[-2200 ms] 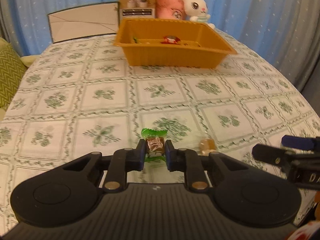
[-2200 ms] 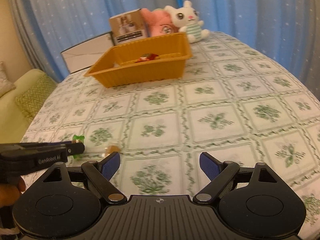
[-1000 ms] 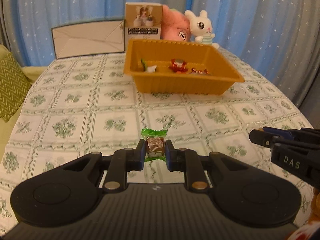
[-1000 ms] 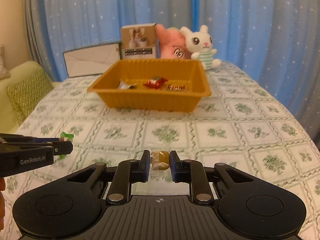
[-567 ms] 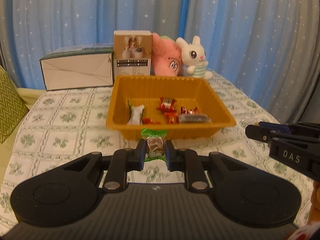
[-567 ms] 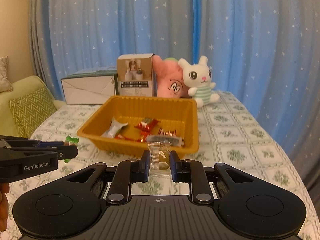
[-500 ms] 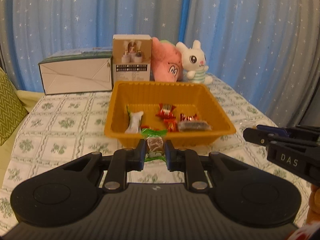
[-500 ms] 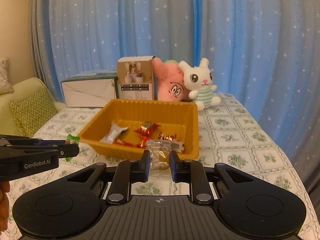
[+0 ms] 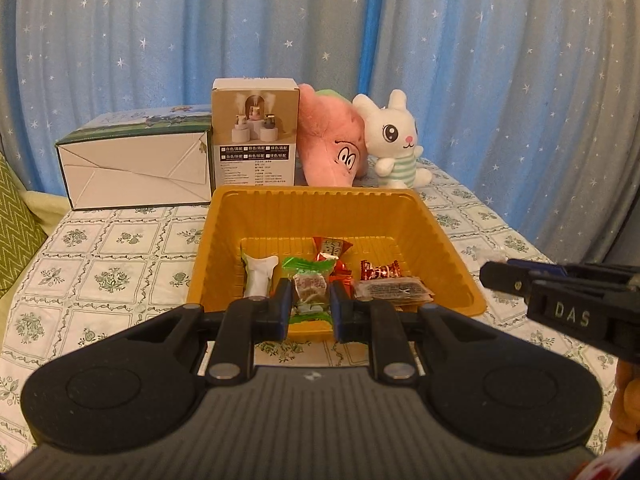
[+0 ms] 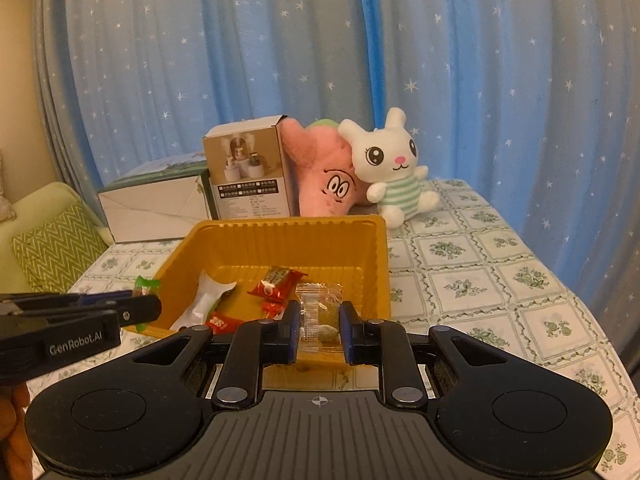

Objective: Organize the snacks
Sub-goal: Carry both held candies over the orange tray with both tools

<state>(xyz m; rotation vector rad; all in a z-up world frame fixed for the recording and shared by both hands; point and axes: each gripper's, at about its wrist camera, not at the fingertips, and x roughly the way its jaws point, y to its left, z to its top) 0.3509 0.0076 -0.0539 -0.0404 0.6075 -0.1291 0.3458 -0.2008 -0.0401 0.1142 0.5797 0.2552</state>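
Snacks fill both grippers. The left gripper (image 9: 309,306) is tilted downward, its jaws clamped on a green-wrapped candy (image 9: 308,288) held upright between the pads, just at the near wall of the orange tray (image 9: 224,216). Beyond its jaws, inside the tray, lie a white packet (image 9: 259,276), red wrappers (image 9: 331,250) and a dark bar (image 9: 390,290). The right gripper (image 10: 320,330) points the same way, level with the other and off to its right, jaws clamped on a clear-wrapped sweet (image 10: 322,314) over the tray's near right corner. Past the tray, ahead of both jaws, stand a brown box (image 9: 256,136), a pink plush (image 9: 332,148) and a white bunny (image 9: 394,140) on the flowered tablecloth (image 9: 120,248).
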